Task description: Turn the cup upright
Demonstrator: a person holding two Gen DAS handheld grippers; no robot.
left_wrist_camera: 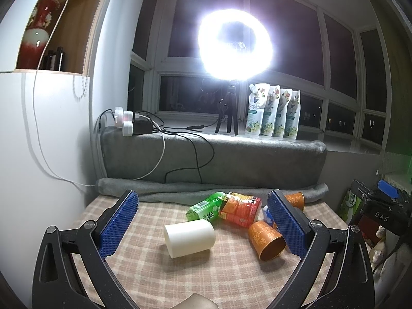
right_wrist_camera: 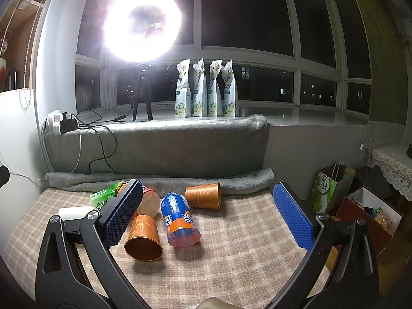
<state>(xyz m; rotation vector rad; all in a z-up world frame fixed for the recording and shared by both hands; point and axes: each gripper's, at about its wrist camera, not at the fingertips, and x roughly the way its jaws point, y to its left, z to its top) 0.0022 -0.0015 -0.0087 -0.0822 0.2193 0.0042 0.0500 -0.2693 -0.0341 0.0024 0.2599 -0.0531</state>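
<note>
**Cups on their sides, both grippers spread wide**

In the left wrist view, the left gripper (left_wrist_camera: 203, 221) hung over a checked cloth (left_wrist_camera: 231, 270) with its jaws wide apart and nothing between them touching the blue pads (left_wrist_camera: 118, 224). A white cup (left_wrist_camera: 190, 237) lay on its side in the gap, its mouth turned away to the left. Just right of it an orange cup (left_wrist_camera: 267, 240) lay tipped with its mouth toward the camera, and a second orange cup (left_wrist_camera: 296, 200) showed behind the right finger. A green bottle (left_wrist_camera: 204, 207) and an orange-red bottle (left_wrist_camera: 240, 209) lay touching each other behind the white cup. Only this view showed a red vase (left_wrist_camera: 38, 28) on a shelf and the whole of the white cup.

In the right wrist view, the right gripper (right_wrist_camera: 207, 216) also had its jaws far apart, holding nothing. The white cup (right_wrist_camera: 76, 212) was mostly hidden behind the left finger. Here the blue and orange bottle (right_wrist_camera: 179, 222) lay in full sight on its side, between the near orange cup (right_wrist_camera: 143, 239) and the far one (right_wrist_camera: 204, 195). A green paper bag (right_wrist_camera: 327, 190) and a red box (right_wrist_camera: 365, 221) stood off the cloth's right edge.

Counted: three cups, all lying down; three bottles; four pouches (right_wrist_camera: 206, 90) on the sill; one ring lamp (right_wrist_camera: 143, 24).
</note>
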